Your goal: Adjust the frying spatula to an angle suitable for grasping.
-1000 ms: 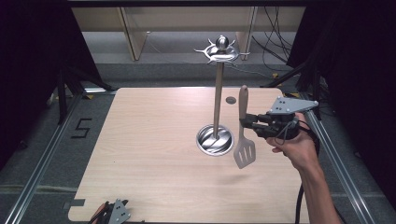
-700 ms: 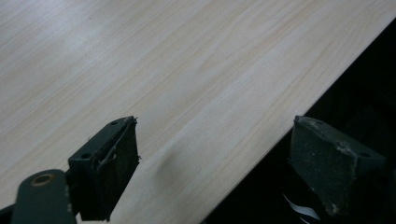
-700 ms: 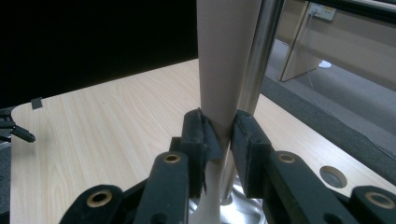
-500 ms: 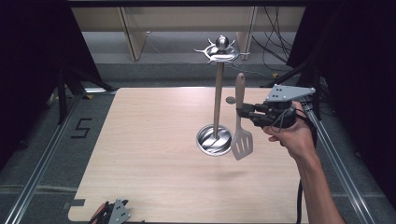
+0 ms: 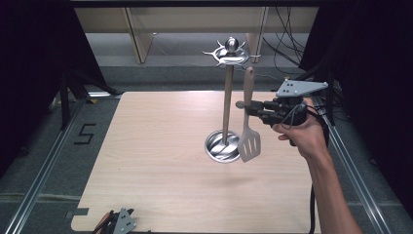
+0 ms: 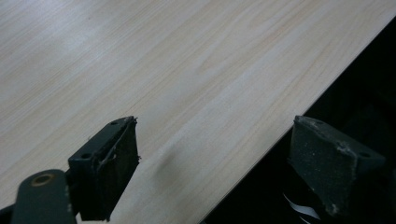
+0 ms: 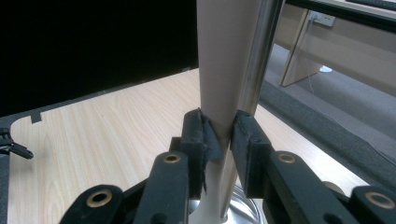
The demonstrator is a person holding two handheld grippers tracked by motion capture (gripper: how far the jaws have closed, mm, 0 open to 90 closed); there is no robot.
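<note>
A beige slotted spatula [image 5: 249,141] hangs upright in the air, blade down, with my right gripper [image 5: 253,108] shut on its handle from the right. The right gripper view shows the pads clamping the handle [image 7: 222,70]. Just left of the spatula stands a metal utensil stand: round base [image 5: 220,146], thin pole [image 5: 227,102], crown of hooks [image 5: 229,52] on top. The handle's tip reaches almost to the hooks. The pole [image 7: 259,65] rises close behind the handle. My left gripper [image 5: 118,224] lies at the table's near left edge, jaws open [image 6: 215,125], nothing between them.
The light wooden table [image 5: 156,146] sits in a metal frame with dark floor around it. Cables and pale furniture legs stand behind the far edge. A person's forearm [image 5: 326,195] comes in from the bottom right.
My right gripper has risen with the spatula and drifted slightly left toward the stand's pole; the blade now hangs higher above the base. The left gripper has stayed put.
</note>
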